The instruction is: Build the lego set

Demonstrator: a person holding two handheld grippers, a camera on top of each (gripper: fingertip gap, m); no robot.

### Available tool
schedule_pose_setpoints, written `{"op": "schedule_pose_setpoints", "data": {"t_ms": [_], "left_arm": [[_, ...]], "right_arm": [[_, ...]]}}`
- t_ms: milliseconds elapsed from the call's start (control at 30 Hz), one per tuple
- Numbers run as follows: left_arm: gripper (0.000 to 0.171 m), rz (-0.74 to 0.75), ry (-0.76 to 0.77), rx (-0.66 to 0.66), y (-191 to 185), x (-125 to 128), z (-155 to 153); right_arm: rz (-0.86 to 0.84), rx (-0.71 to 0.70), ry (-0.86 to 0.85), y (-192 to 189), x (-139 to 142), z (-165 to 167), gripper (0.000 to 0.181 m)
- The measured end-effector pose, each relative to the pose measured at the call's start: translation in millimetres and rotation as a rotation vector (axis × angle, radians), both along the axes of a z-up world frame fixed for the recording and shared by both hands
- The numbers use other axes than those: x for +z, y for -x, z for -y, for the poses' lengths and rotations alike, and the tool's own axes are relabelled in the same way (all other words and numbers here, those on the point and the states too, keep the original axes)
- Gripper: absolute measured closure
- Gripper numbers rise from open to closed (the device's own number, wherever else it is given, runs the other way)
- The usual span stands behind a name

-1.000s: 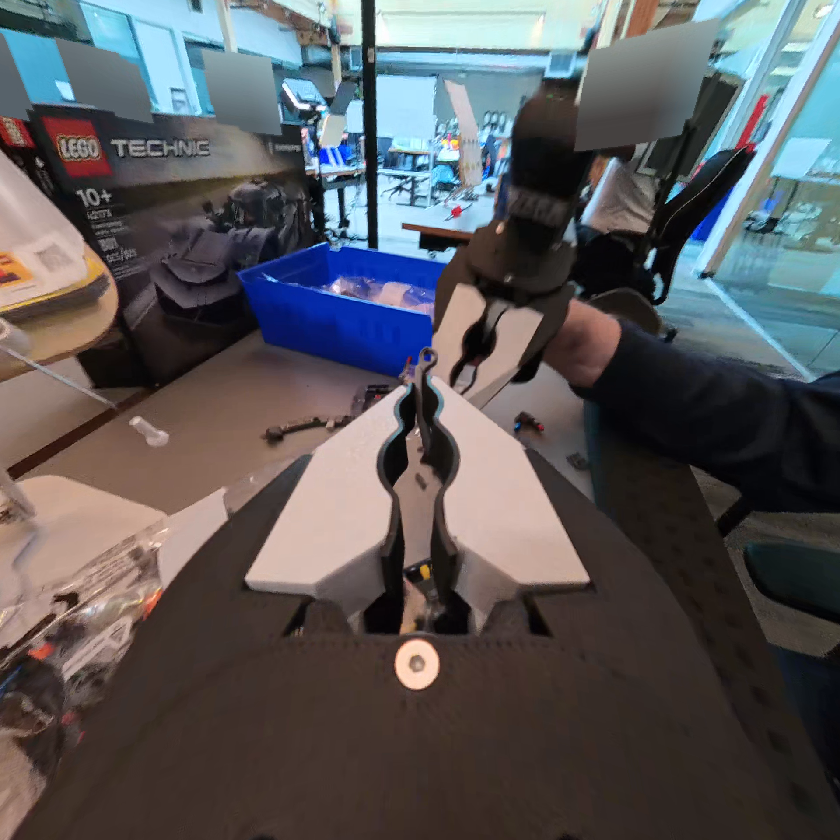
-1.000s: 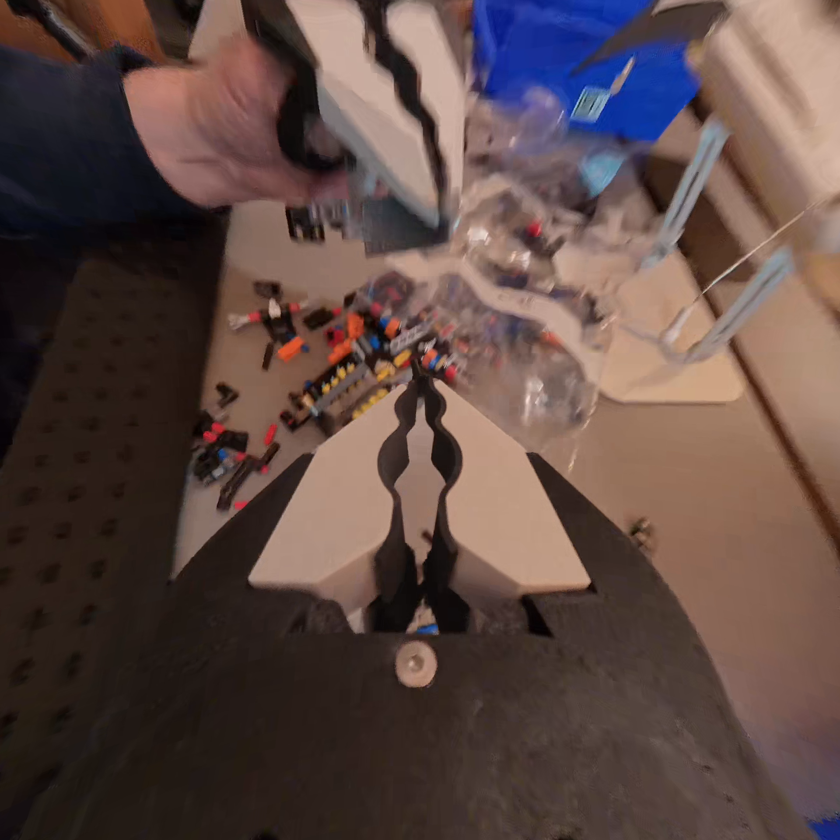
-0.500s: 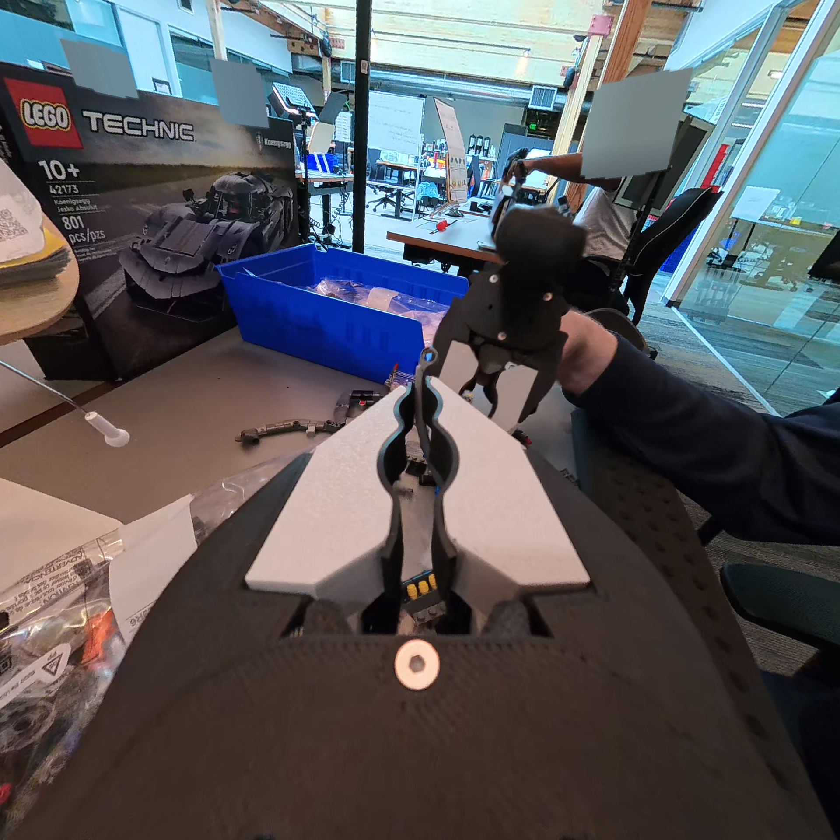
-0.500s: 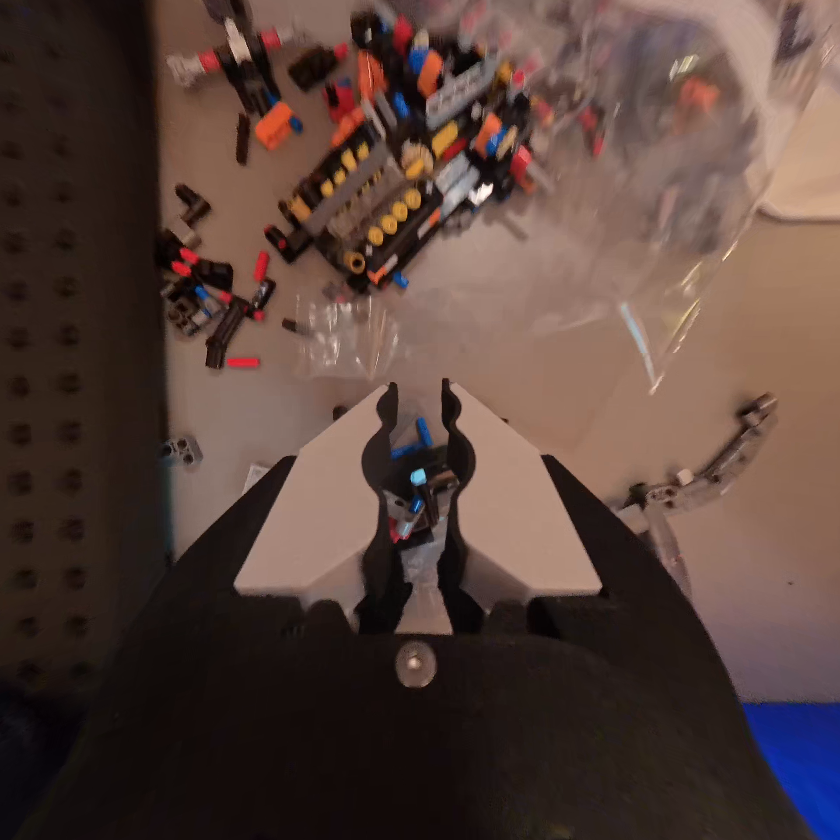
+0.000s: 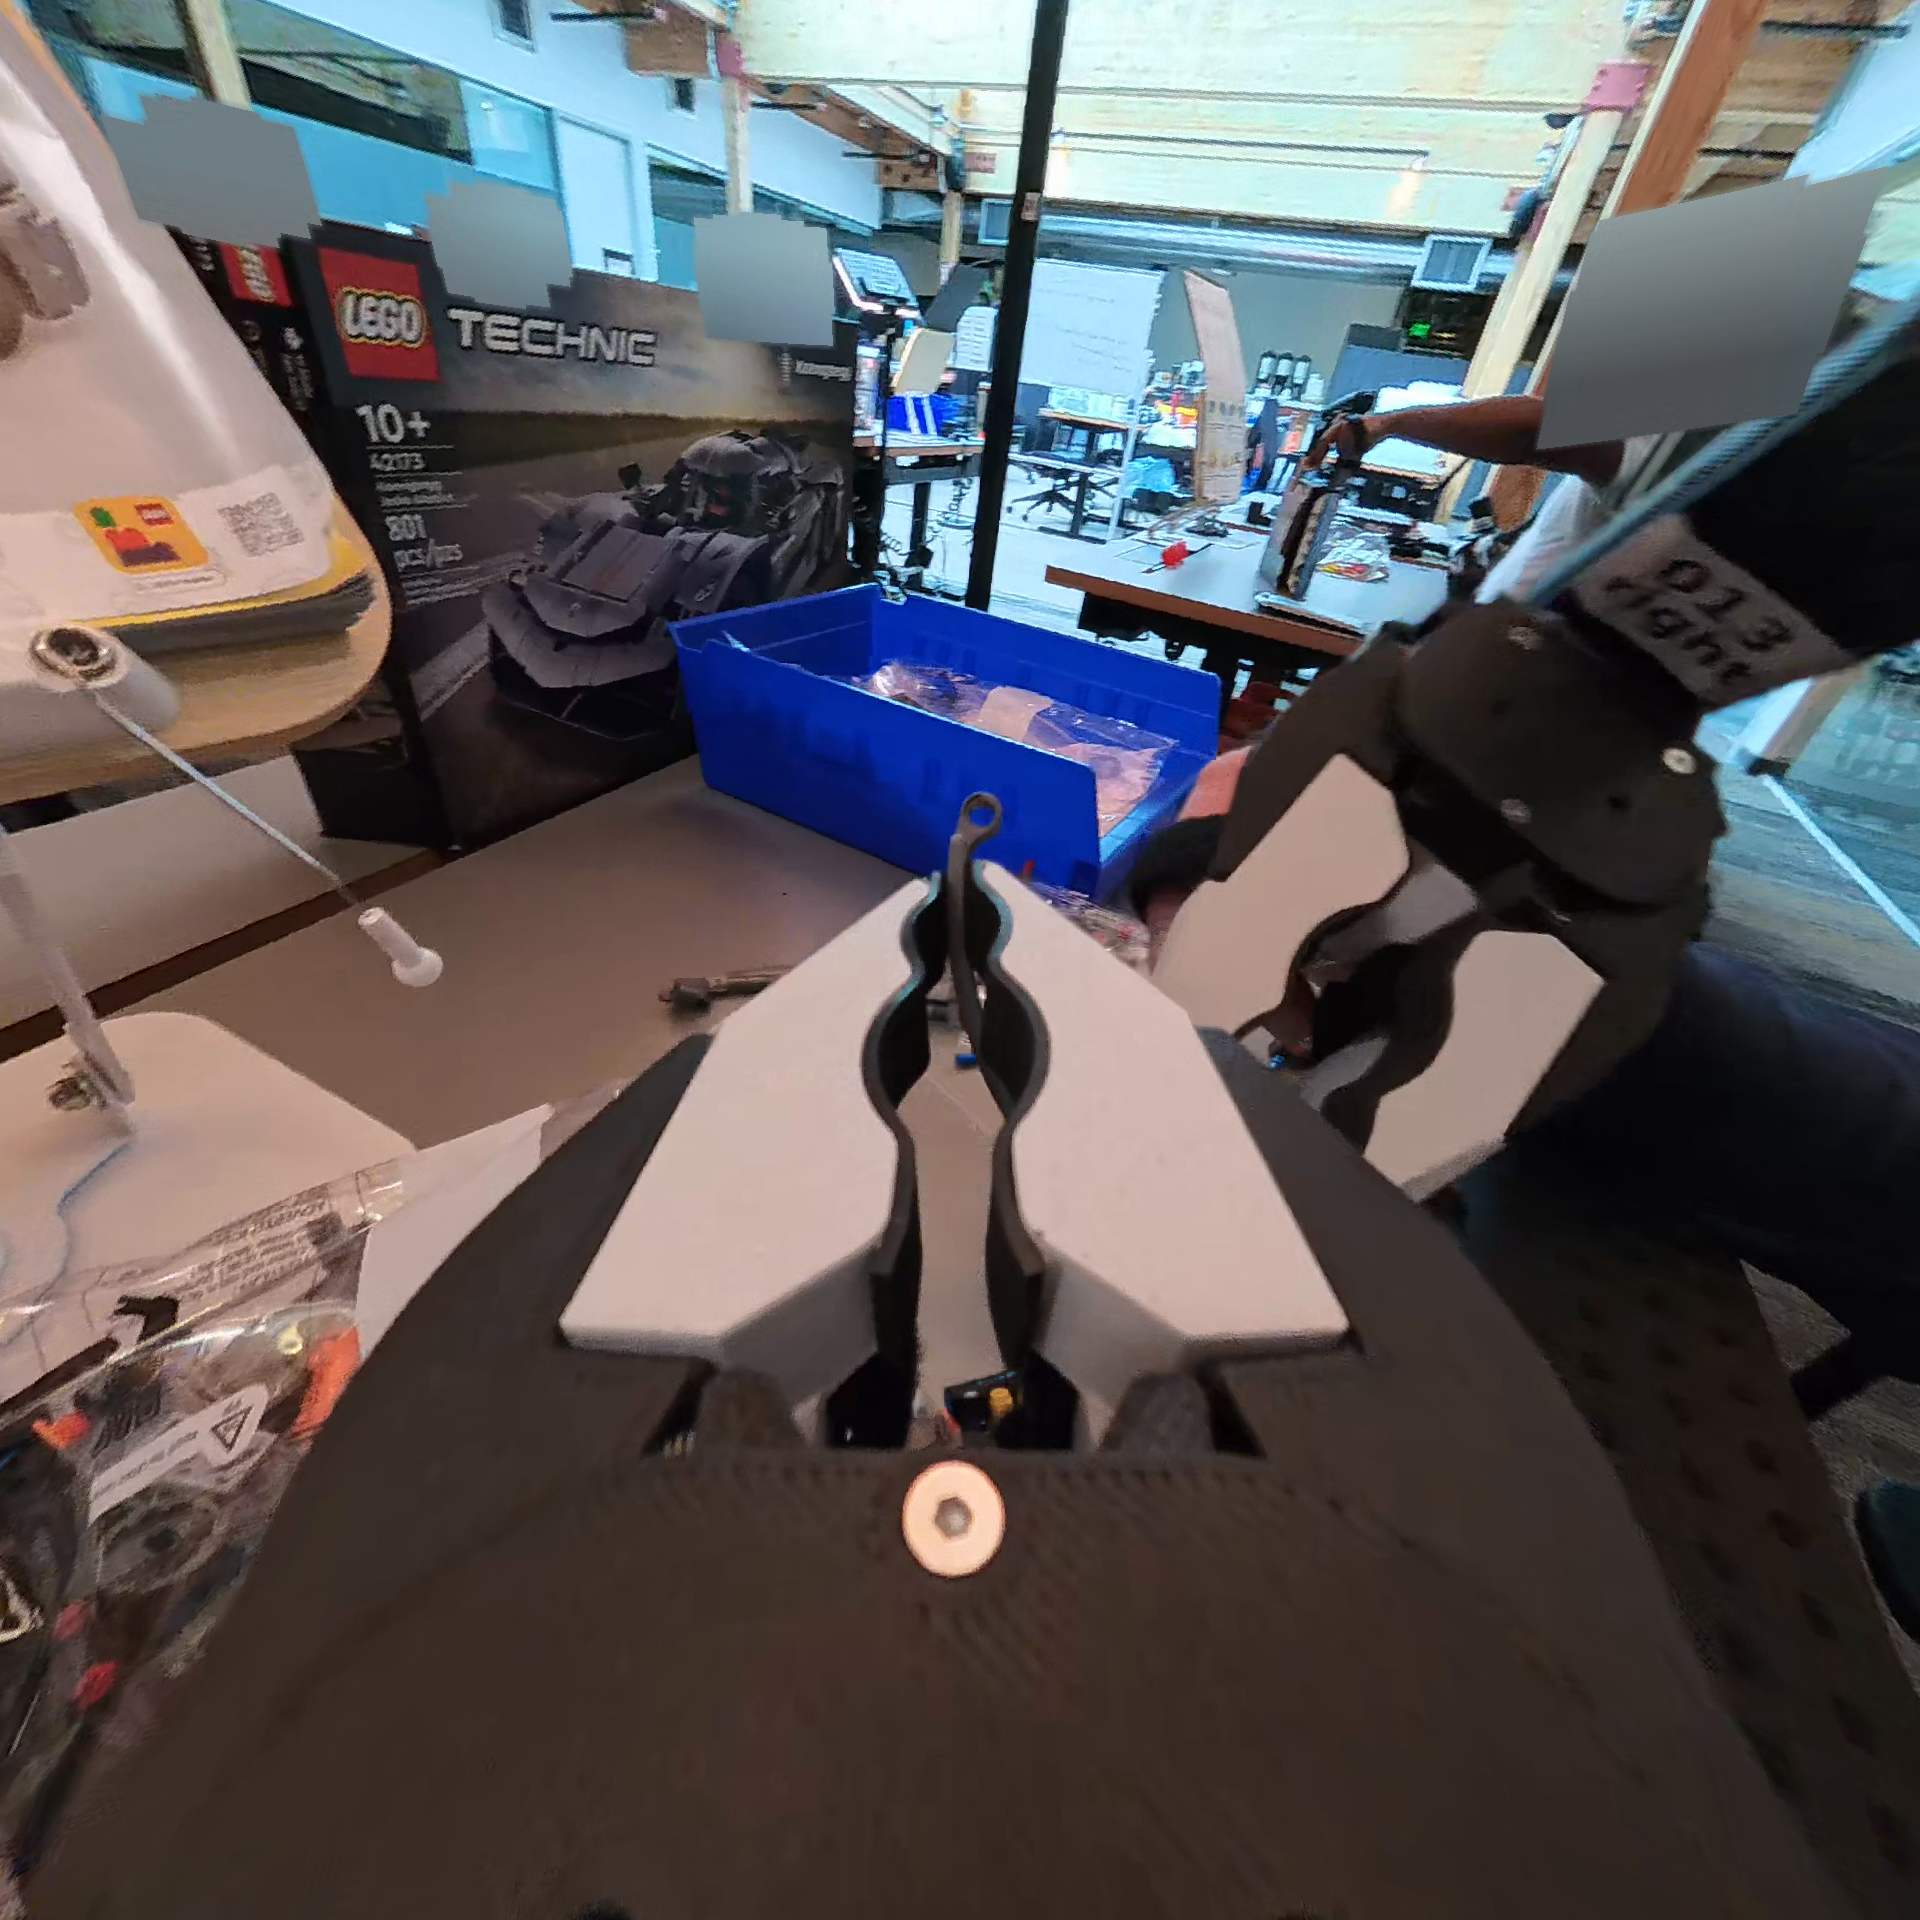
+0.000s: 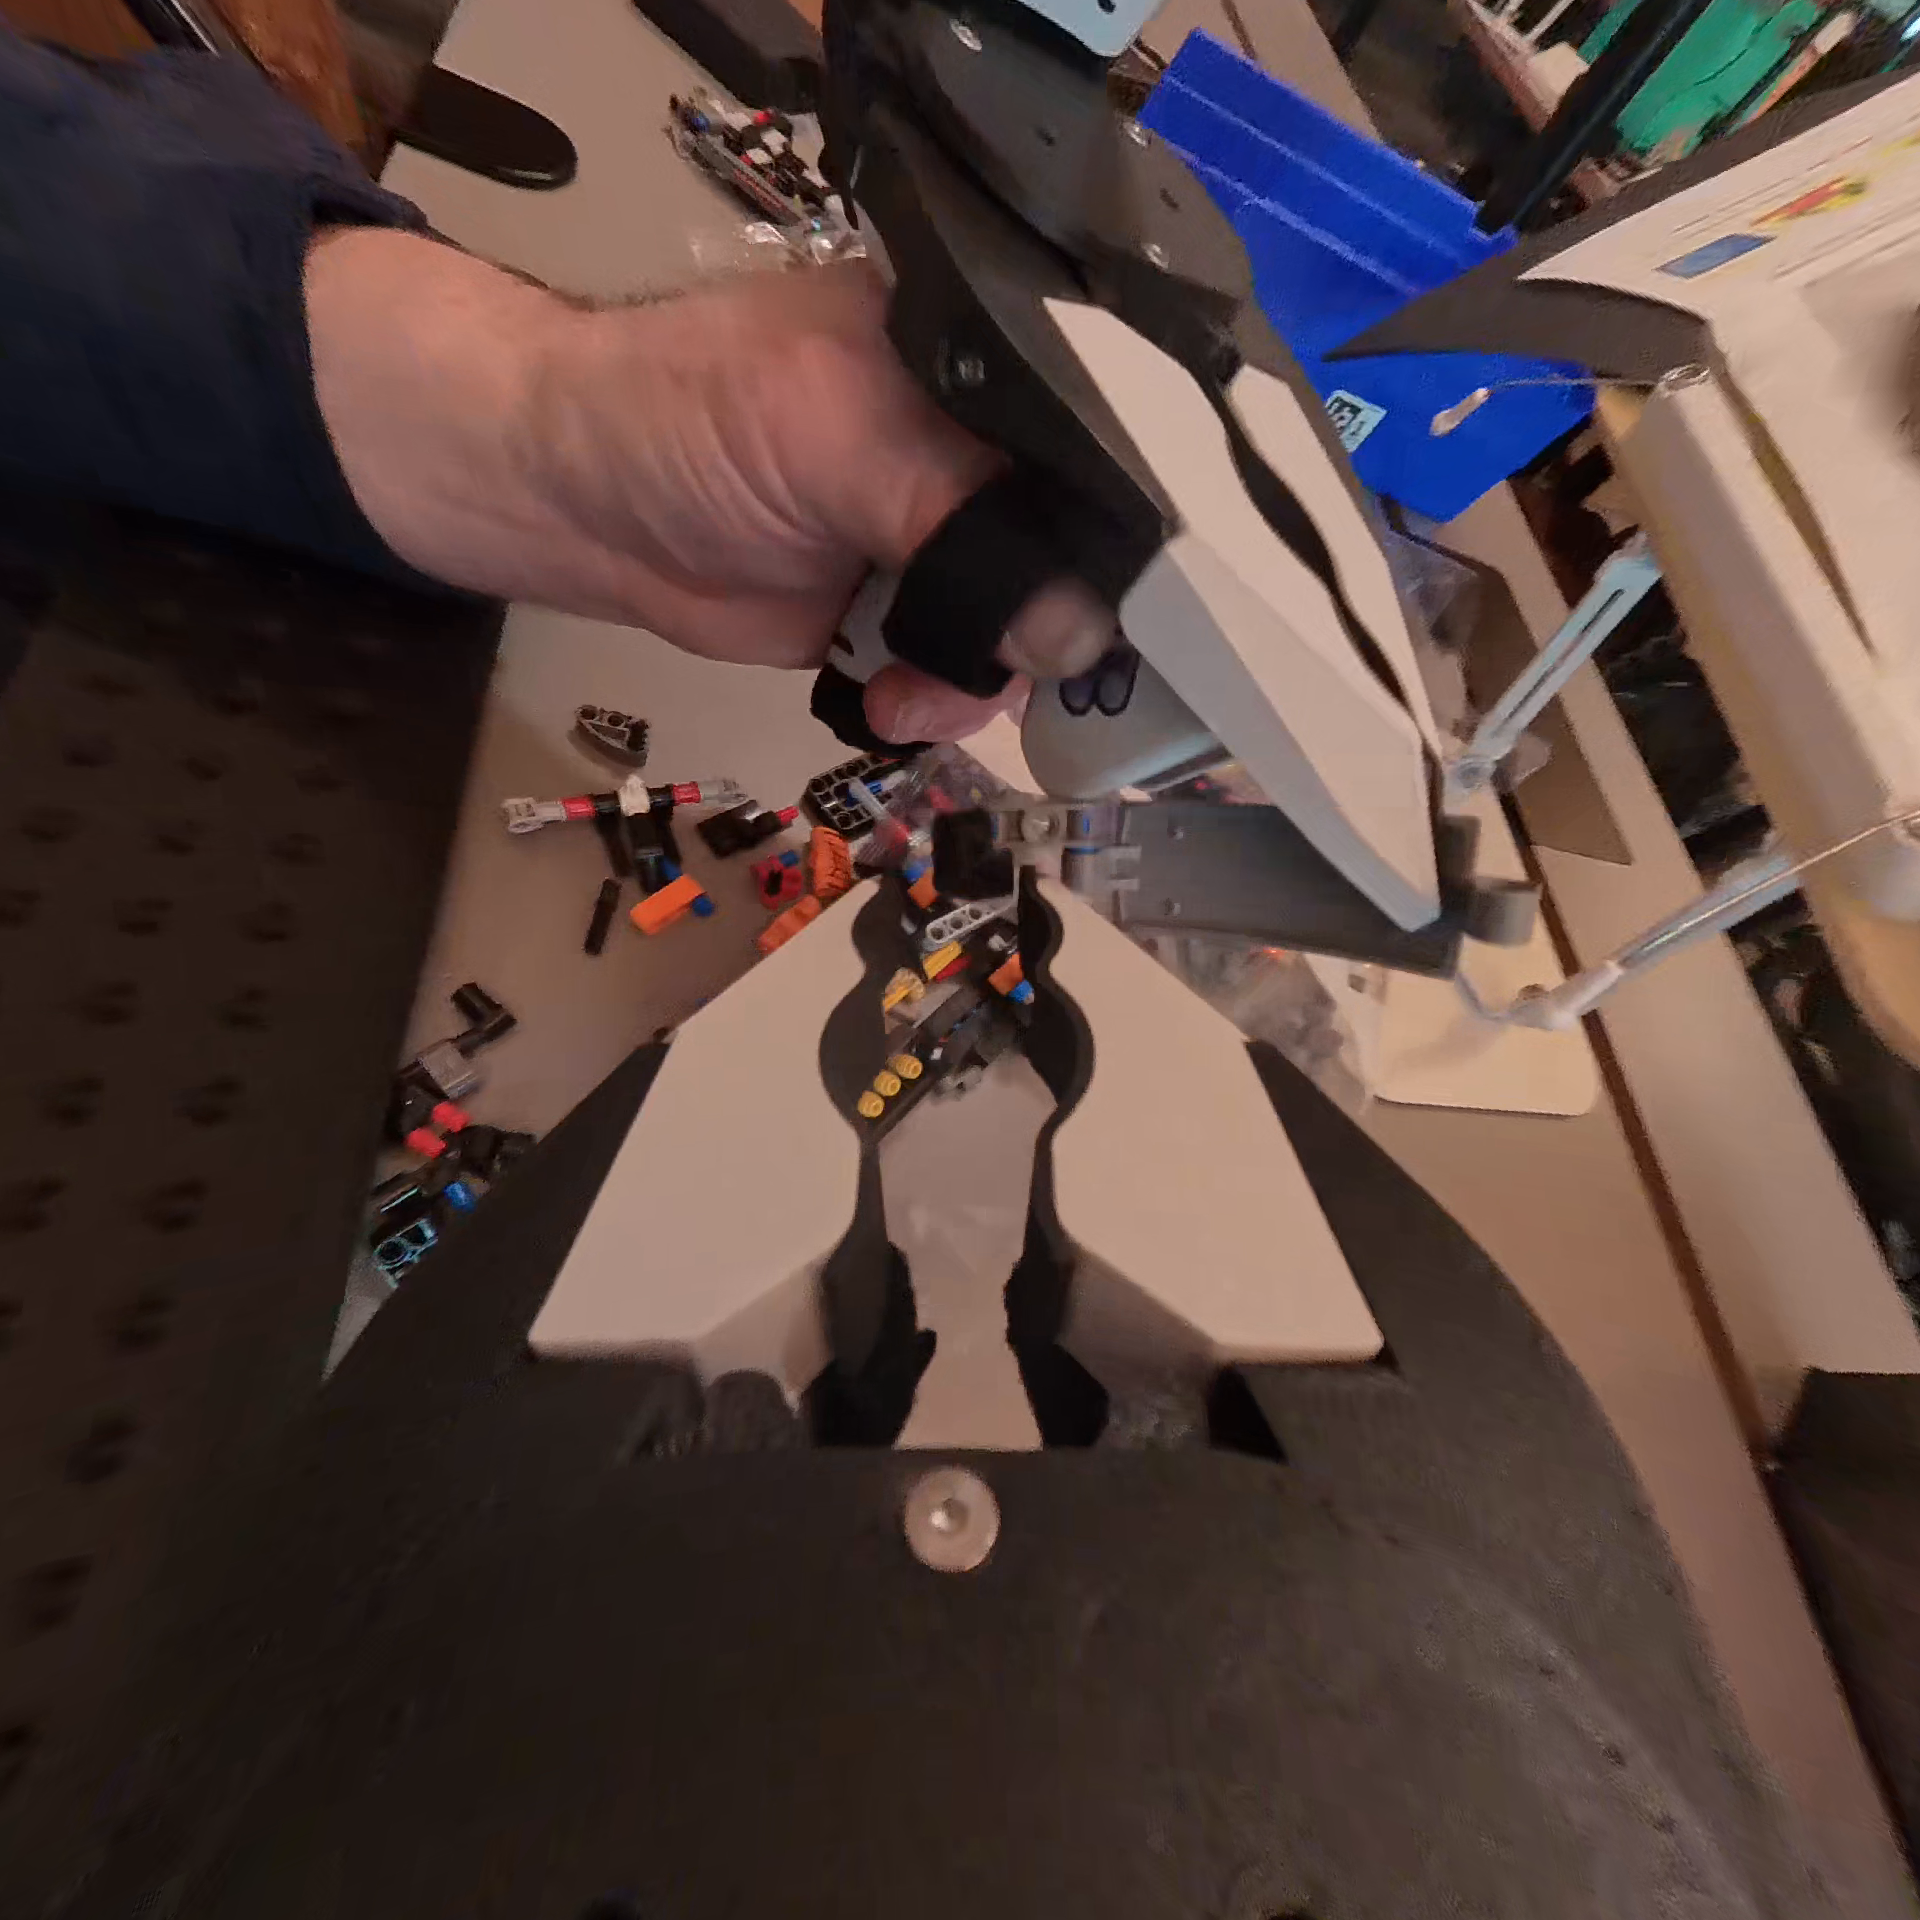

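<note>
My left gripper [image 5: 956, 883] is shut on a thin dark grey panel piece [image 5: 977, 831], seen edge on, with a ring end standing above the tips. In the right wrist view the left gripper [image 6: 1418, 904] holds this flat panel [image 6: 1278, 883] level above the table. A black block with a grey joint [image 6: 966, 852] is at the panel's free end. My right gripper [image 6: 951, 904] is open, its tips just below that black end, with no pad pressing on it. It also shows open at the right of the left wrist view [image 5: 1288, 1039].
Loose red, orange and black parts [image 6: 665, 862] and a partly built black-and-yellow assembly [image 6: 935, 1018] lie on the grey table. A blue bin [image 5: 914, 748], the set's box [image 5: 582, 499], a bag of parts [image 5: 156, 1403] and a white stand [image 6: 1486, 1049] surround them. A black perforated mat [image 6: 208, 935] lies left. Left tips to right tips: about 8 centimeters.
My right gripper opened and swung from looking down at the table up to the end of the held panel. My left gripper stayed shut on the panel.
</note>
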State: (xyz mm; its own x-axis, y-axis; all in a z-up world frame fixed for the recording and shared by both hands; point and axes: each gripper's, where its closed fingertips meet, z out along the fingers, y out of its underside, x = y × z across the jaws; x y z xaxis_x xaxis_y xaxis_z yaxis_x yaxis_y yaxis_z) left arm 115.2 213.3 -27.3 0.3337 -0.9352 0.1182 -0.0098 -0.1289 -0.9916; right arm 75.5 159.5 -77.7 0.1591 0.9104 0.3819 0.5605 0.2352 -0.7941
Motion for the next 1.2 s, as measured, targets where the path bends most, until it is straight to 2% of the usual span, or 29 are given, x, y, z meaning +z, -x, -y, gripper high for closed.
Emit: {"op": "schedule_pose_setpoints", "data": {"t_ms": [233, 300, 367, 567, 600, 700, 800, 1000, 1100, 1200], "left_arm": [[0.171, 0.031, 0.044, 0.072, 6, -2, -12], [0.171, 0.031, 0.041, 0.068, 7, -1, -12], [0.162, 0.016, 0.026, 0.065, 9, 1, -12], [0.141, -0.123, -0.248, -0.029, 11, 13, 15], [0.149, -0.151, -0.294, -0.065, 10, 12, 24], [0.146, -0.244, -0.352, 0.002, 15, 6, 18], [0.146, -0.260, -0.417, -0.072, 12, 6, 33], [0.149, -0.383, -0.513, -0.240, -2, -16, 67], [0.150, -0.441, -0.529, -0.275, -5, -28, 72], [0.162, -0.451, -0.527, -0.300, -7, -32, 78]], "right_arm": [[0.055, -0.129, -0.141, 2, -2, -17, 0.172], [0.036, -0.125, -0.130, 2, 1, -16, 0.172], [-0.018, -0.109, -0.067, -1, 6, -14, 0.173], [-0.193, -0.011, 0.135, -20, 24, -8, 0.176], [-0.200, 0.003, 0.147, -23, 24, -7, 0.176], [-0.183, -0.016, 0.179, -31, 19, -11, 0.177], [-0.175, 0.036, 0.203, -31, 18, -3, 0.177], [-0.182, 0.143, 0.290, -31, 16, 14, 0.177], [-0.170, 0.191, 0.338, -33, 13, 22, 0.177], [-0.149, 0.209, 0.355, -35, 9, 26, 0.177]]}}
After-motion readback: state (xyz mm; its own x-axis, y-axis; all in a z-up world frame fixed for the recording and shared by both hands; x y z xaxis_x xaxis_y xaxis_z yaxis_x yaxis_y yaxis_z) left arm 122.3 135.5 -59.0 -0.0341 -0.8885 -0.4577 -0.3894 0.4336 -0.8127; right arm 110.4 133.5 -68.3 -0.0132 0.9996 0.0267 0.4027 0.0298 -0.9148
